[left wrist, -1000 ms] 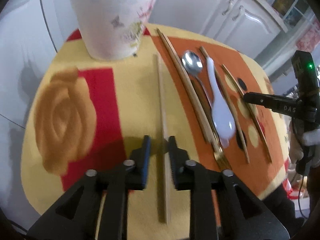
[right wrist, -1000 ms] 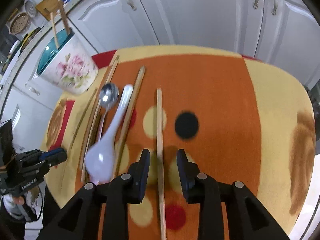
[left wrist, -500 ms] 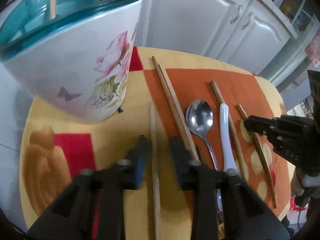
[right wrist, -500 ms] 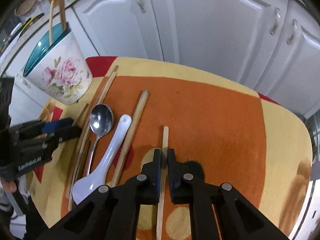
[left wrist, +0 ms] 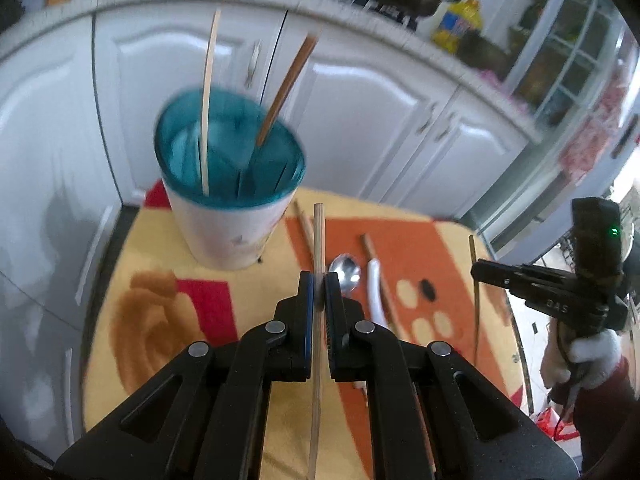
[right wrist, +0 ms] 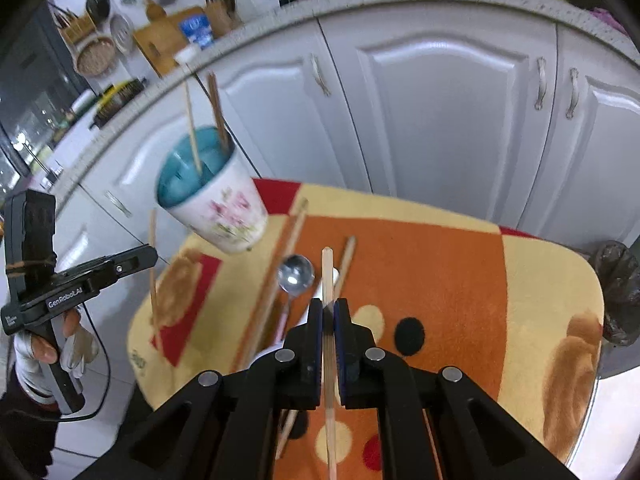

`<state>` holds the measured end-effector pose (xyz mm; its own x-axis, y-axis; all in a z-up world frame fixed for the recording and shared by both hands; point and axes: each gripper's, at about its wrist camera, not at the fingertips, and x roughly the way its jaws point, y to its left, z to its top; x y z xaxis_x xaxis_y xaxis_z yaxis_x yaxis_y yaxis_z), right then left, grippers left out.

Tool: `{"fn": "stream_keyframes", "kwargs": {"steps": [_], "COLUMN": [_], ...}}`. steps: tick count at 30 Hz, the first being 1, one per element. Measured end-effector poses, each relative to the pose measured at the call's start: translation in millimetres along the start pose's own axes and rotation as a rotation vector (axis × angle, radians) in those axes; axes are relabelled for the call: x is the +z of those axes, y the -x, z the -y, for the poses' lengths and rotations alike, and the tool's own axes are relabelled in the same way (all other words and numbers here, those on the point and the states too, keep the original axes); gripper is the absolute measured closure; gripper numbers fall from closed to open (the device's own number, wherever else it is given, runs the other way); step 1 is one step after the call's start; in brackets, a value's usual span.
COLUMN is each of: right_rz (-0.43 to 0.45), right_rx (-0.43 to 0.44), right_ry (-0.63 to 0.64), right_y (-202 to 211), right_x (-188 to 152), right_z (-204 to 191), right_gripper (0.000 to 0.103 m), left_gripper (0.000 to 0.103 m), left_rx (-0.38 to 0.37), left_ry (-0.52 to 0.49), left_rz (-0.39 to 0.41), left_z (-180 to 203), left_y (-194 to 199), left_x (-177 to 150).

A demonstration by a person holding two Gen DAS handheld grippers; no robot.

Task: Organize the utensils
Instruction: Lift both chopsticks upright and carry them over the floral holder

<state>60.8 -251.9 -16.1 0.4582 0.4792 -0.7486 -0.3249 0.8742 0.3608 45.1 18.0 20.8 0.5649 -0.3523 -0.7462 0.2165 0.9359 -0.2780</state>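
Observation:
My left gripper point(left wrist: 319, 282) is shut on a pale wooden chopstick point(left wrist: 318, 236) and holds it in the air above the table, in front of the flowered utensil cup point(left wrist: 228, 188) with the teal inside. Two chopsticks stand in that cup. My right gripper point(right wrist: 327, 309) is shut on another pale chopstick point(right wrist: 327, 276), also lifted off the table. On the table lie a metal spoon point(right wrist: 295, 276), a white ceramic spoon point(left wrist: 374, 292) and several more chopsticks point(right wrist: 280, 280). The cup shows in the right wrist view point(right wrist: 216, 204).
The small table carries a yellow, orange and red cloth point(right wrist: 460, 280). White kitchen cabinets point(right wrist: 440, 120) stand close behind it. A dark bag point(right wrist: 618, 292) hangs at the table's right edge. Each gripper shows in the other's view, the right one point(left wrist: 478, 270) and the left one point(right wrist: 150, 254).
Both grippers closed on a chopstick and lifted it off the table. The left gripper has risen from table level to above the cup's rim; the right has risen too.

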Motion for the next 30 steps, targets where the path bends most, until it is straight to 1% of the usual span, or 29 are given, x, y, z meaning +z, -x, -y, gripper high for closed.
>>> {"fn": "stream_keyframes", "kwargs": {"steps": [4, 14, 19, 24, 30], "right_rz": [0.034, 0.128, 0.153, 0.166, 0.189], "right_rx": [0.012, 0.038, 0.056, 0.078, 0.106], "right_ry": [0.007, 0.039, 0.048, 0.064, 0.097], "right_y": [21.1, 60.8, 69.4, 74.7, 78.7], "right_x": [-0.3, 1.7, 6.5, 15.4, 30.3], "right_z": [-7.4, -27.7, -34.3, -42.3, -60.4], "right_gripper": [0.098, 0.098, 0.098, 0.098, 0.098], "left_gripper": [0.099, 0.099, 0.099, 0.099, 0.099], "left_rx": [-0.007, -0.009, -0.011, -0.003, -0.003], "left_ry": [-0.022, -0.025, -0.011, -0.001, 0.026], "left_rz": [0.033, 0.077, 0.105, 0.141, 0.213], "left_z": [5.6, 10.4, 7.4, 2.3, -5.9], "left_y": [21.8, 47.2, 63.7, 81.2, 105.1], "left_x": [-1.3, 0.3, -2.1, 2.2, 14.8]}}
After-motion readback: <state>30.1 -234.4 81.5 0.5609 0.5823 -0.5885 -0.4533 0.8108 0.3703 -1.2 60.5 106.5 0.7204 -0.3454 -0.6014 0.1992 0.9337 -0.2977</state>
